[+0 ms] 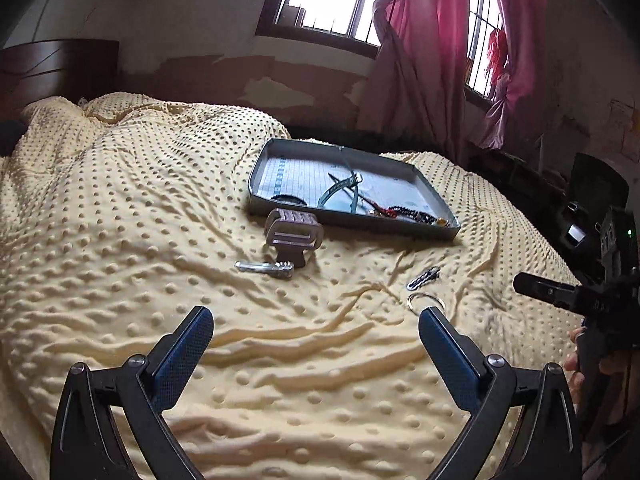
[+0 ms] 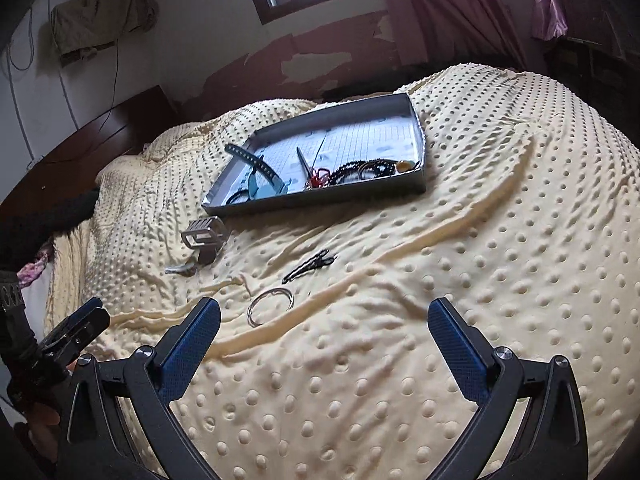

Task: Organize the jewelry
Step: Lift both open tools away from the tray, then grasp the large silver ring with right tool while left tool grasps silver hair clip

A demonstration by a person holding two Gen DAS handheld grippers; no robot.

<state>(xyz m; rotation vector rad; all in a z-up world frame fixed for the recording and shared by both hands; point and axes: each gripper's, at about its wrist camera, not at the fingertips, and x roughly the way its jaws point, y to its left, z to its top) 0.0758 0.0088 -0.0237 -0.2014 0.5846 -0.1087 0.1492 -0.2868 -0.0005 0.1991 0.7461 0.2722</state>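
Observation:
A grey metal tray rests on the yellow dotted bedspread and holds a teal strap, dark beaded strings and a red-tasselled piece. Loose on the spread lie a metal watch band, a silver clasp piece, a small black chain and a silver bangle. My left gripper hovers open above the spread, its right finger tip overlapping the bangle. My right gripper is open too, just short of the bangle, nothing between its fingers.
The bedspread is rumpled into ridges around the jewelry. A dark headboard stands at the far left, pink curtains hang by the barred window behind the tray. A hand holds the other gripper at the right edge.

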